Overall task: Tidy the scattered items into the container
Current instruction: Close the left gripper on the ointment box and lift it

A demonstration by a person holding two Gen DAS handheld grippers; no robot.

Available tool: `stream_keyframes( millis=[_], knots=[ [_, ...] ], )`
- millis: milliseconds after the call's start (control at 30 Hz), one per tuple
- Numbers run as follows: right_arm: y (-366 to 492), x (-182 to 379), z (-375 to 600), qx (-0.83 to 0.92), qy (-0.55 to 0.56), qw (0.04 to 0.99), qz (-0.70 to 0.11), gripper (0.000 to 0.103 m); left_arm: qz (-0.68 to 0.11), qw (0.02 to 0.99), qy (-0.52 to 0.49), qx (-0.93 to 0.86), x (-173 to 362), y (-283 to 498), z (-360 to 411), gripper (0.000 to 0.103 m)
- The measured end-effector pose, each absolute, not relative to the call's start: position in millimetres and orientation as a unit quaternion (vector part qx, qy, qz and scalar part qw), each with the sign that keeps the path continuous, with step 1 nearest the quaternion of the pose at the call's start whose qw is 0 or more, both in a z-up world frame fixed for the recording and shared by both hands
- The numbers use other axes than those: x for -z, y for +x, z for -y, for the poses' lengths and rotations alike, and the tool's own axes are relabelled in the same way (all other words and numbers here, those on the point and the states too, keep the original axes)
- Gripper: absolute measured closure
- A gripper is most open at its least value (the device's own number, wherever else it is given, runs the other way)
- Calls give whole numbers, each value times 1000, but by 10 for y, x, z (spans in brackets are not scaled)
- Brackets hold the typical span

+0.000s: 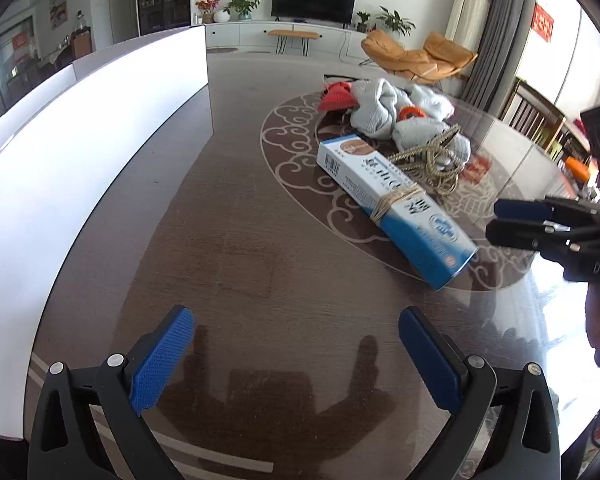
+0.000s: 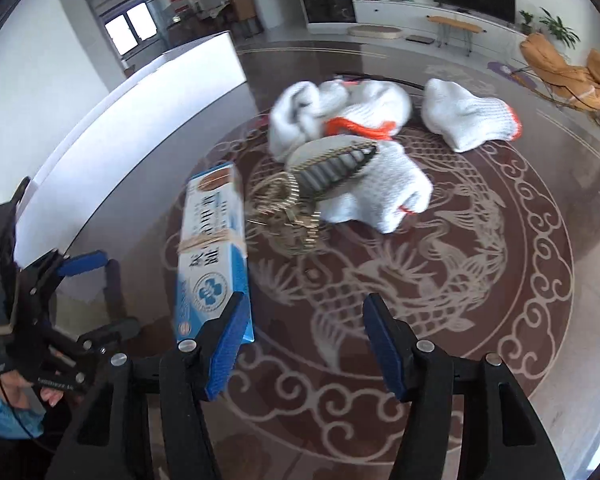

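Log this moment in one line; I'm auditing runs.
left gripper: open, empty | right gripper: open, empty | blue box: on table

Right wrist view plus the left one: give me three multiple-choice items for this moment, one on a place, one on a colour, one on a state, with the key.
1. Where does the blue and white box lie relative to the white gloves?
A. On top of them
B. Beside them on the table, nearer the white container
C. Inside the white container

2. What colour are the glove cuffs?
A. Orange
B. Green
C. Black

3. How does the right claw stand?
A. Shut on the box
B. Shut on a glove
C. Open, holding nothing

Key: B, the box rests on the dark table between the glove pile and the white container; A, orange edging shows on the gloves; C, its blue pads stand apart with only the table between them, as with the left claw.
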State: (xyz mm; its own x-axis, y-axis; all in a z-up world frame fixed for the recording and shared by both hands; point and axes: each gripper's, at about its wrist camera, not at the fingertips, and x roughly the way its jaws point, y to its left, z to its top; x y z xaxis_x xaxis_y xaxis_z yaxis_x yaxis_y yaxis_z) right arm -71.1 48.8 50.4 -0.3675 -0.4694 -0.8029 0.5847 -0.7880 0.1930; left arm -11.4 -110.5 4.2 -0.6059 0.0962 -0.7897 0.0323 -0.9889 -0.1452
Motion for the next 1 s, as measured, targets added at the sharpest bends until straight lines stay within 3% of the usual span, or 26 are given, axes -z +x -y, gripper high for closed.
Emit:
stream_keyframes(
  millis=[200, 367, 633, 1000],
  knots=[
    [-74, -520, -747, 875, 428, 223, -24, 43, 89, 50, -439, -893, -267, -129, 1006, 0],
    [113, -542, -860, 898, 406, 164, -30, 43, 87, 46, -484, -869, -114, -586, 556, 0],
    [226, -476, -959, 910, 392, 122, -61, 42, 32, -55, -520, -852, 146, -1098, 201, 0],
    [341, -411, -1126, 913, 395, 107, 1, 42, 17, -25, -518, -855, 166, -1112, 258, 0]
  ],
)
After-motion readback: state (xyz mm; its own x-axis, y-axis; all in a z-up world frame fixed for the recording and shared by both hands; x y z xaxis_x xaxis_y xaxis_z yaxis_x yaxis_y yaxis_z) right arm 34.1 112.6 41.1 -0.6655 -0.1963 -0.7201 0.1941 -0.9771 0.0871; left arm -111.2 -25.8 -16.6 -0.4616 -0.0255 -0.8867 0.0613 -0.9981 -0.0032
